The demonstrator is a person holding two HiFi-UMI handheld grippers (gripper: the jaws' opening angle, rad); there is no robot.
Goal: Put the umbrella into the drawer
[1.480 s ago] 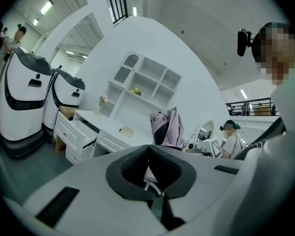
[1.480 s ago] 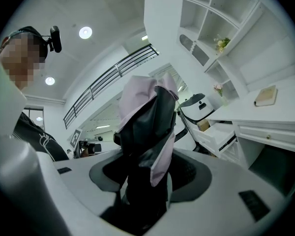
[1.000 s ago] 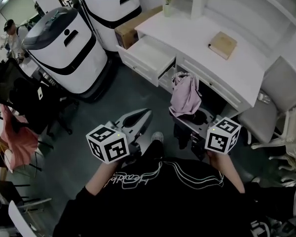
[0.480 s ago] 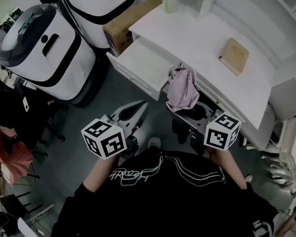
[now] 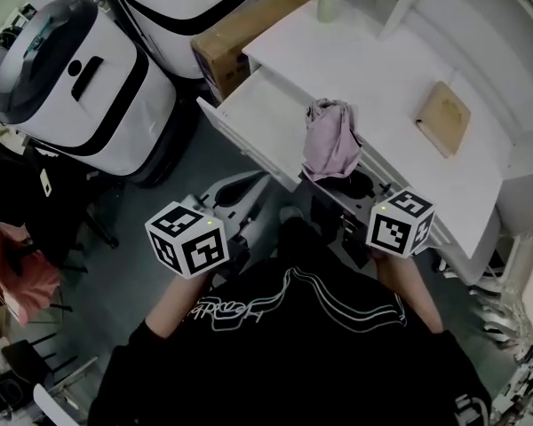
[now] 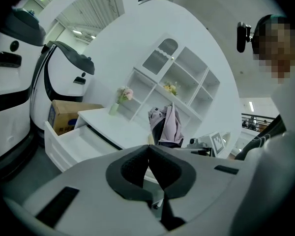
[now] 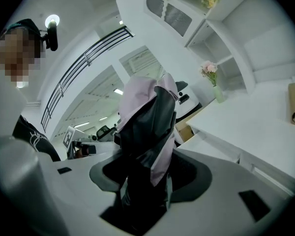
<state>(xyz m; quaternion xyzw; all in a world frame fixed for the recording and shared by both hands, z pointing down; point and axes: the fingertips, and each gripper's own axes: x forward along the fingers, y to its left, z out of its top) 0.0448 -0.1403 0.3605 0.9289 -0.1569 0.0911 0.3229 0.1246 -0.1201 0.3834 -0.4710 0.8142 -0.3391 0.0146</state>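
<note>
The folded umbrella [image 5: 330, 140], lilac cloth over a black body, stands upright in my right gripper [image 5: 350, 187], which is shut on its lower black part. In the right gripper view the umbrella [image 7: 148, 113] rises out of the jaws and hides much of the scene. Its top hangs beside the right end of the open white drawer [image 5: 259, 114], which sticks out of the white desk [image 5: 373, 69]. My left gripper [image 5: 246, 187] is shut with nothing in it, lower and left of the drawer front. In the left gripper view its pads [image 6: 137, 168] meet, with the drawer [image 6: 73, 139] beyond.
On the desk lie a tan book [image 5: 442, 118] and a vase of flowers [image 5: 330, 3]. A cardboard box [image 5: 240, 35] sits left of the desk. Two large white-and-black machines [image 5: 71, 82] stand at left, with dark chairs [image 5: 35, 193] near them. A white chair base [image 5: 506, 309] stands at right.
The person has stepped toward the desk: both grippers and the umbrella have come closer to the open drawer. Both grippers kept their grip states.
</note>
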